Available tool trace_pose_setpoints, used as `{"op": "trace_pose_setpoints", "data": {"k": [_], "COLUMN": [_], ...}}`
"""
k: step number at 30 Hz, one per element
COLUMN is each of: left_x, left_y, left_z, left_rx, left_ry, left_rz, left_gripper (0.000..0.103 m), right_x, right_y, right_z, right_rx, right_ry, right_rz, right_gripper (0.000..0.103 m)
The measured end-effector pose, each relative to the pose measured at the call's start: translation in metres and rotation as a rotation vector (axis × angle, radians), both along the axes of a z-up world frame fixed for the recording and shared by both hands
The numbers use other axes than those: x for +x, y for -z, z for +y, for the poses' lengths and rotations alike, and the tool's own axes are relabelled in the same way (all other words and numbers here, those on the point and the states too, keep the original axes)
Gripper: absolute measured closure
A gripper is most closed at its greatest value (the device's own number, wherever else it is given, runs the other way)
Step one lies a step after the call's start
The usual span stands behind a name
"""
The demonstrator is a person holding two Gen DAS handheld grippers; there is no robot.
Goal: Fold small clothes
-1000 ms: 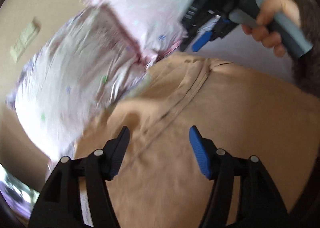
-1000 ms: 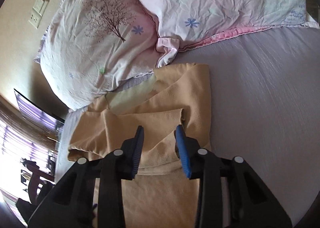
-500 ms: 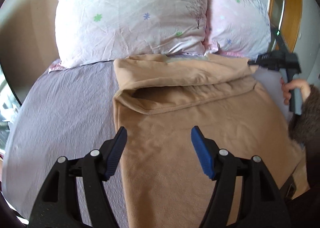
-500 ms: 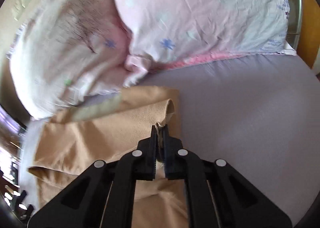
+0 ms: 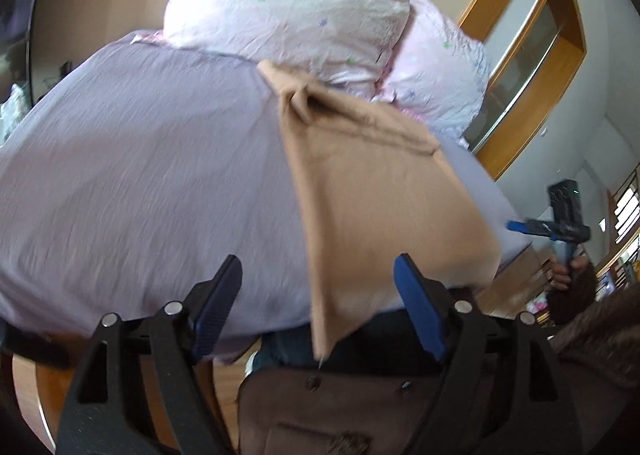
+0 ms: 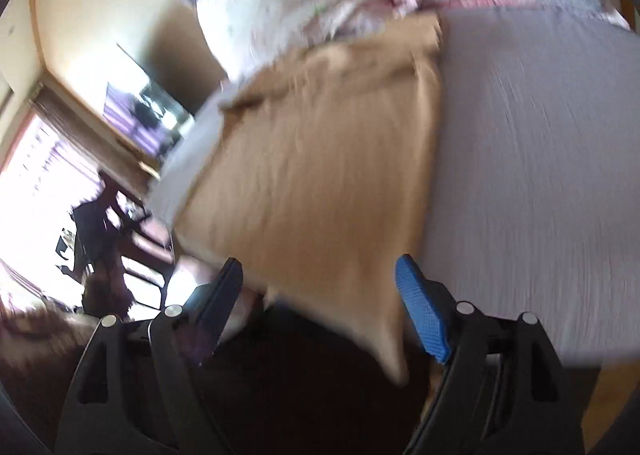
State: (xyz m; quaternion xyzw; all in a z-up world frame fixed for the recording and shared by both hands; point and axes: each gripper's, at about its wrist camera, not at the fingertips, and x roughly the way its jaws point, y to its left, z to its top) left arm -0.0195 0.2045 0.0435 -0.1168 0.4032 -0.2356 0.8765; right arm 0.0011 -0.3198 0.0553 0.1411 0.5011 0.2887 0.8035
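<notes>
Left tongs: spread wide, nothing held. Right tongs: spread wide, nothing held. Tan garment lies flat on the lilac bed sheet ahead of both tongs, its near corner drooping over the bed edge between their fingers. Folded top edge lies just beside the pink pillows at the far end.

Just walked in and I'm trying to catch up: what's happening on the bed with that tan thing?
A person with a gripper in each hand is folding a tan garment on the lavender bedsheet, near two pillows. Its top edge is folded over and its lower corner hangs off the bed. The left gripper and right gripper are both open, holding nothing.
</notes>
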Motion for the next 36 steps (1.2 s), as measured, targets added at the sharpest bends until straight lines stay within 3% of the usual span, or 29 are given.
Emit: {"op": "trace_pose_setpoints", "data": {"k": [3, 7, 10, 11, 12, 13, 14, 15, 16, 17, 20, 24, 27, 30, 33, 36], "left_x": [-0.006, -0.001, 0.002, 0.005, 0.009, 0.012, 0.015, 0.018, 0.019, 0.020, 0.019, 0.027, 0.068, 0.137, 0.223, 0.305], "left_y": [0.022, 0.039, 0.048, 0.051, 0.055, 0.060, 0.065, 0.072, 0.075, 0.076, 0.062, 0.007, -0.033, -0.064, -0.072, -0.053], "left_z": [-0.005, -0.032, -0.041, -0.043, -0.045, -0.048, -0.050, -0.052, -0.053, -0.052, -0.040, -0.031, -0.029, -0.037, -0.057, -0.077], "left_rx": [0.009, 0.077, 0.069, 0.044, 0.017, -0.010, -0.034, -0.049, -0.065, -0.096, -0.227, -0.281, -0.290, -0.291, -0.295, -0.237], "left_ry": [0.012, 0.068, 0.090, 0.093, 0.097, 0.105, 0.110, 0.103, 0.089, 0.071, 0.038, 0.033, 0.013, -0.053, -0.118, -0.183], "left_rz": [0.062, 0.081, 0.087, 0.098, 0.115, 0.142, 0.170, 0.204, 0.224, 0.243, 0.236, 0.101, 0.001, -0.091, -0.099, -0.048], "left_gripper": [0.022, 0.022, 0.026, 0.033, 0.045, 0.054, 0.077, 0.097, 0.099, 0.099, 0.100, 0.100, 0.100, 0.100, 0.100, 0.100], "right_x": [-0.019, -0.012, 0.000, 0.004, 0.006, 0.009, 0.010, 0.009, 0.007, 0.004, -0.008, -0.002, 0.033, 0.099, 0.184, 0.268], "right_y": [0.036, 0.071, 0.090, 0.097, 0.102, 0.107, 0.111, 0.116, 0.116, 0.118, 0.099, 0.035, -0.019, -0.061, -0.070, -0.039], "right_z": [-0.011, -0.017, -0.012, -0.010, -0.010, -0.008, -0.008, -0.006, -0.005, -0.003, -0.001, -0.001, -0.001, 0.003, 0.010, 0.005], "right_rx": [-0.076, 0.033, 0.086, 0.122, 0.147, 0.172, 0.196, 0.226, 0.246, 0.266, 0.269, 0.275, 0.280, 0.297, 0.310, 0.266], "right_ry": [0.091, 0.117, 0.094, 0.084, 0.079, 0.073, 0.066, 0.051, 0.038, 0.020, -0.030, -0.087, -0.061, 0.053, 0.211, 0.368], "right_rz": [0.111, 0.161, 0.179, 0.185, 0.191, 0.197, 0.203, 0.209, 0.209, 0.208, 0.132, -0.045, -0.204, -0.315, -0.300, -0.186], "right_gripper": [0.020, 0.020, 0.020, 0.021, 0.022, 0.027, 0.033, 0.051, 0.086, 0.098, 0.098, 0.098, 0.098, 0.098, 0.098, 0.098]}}
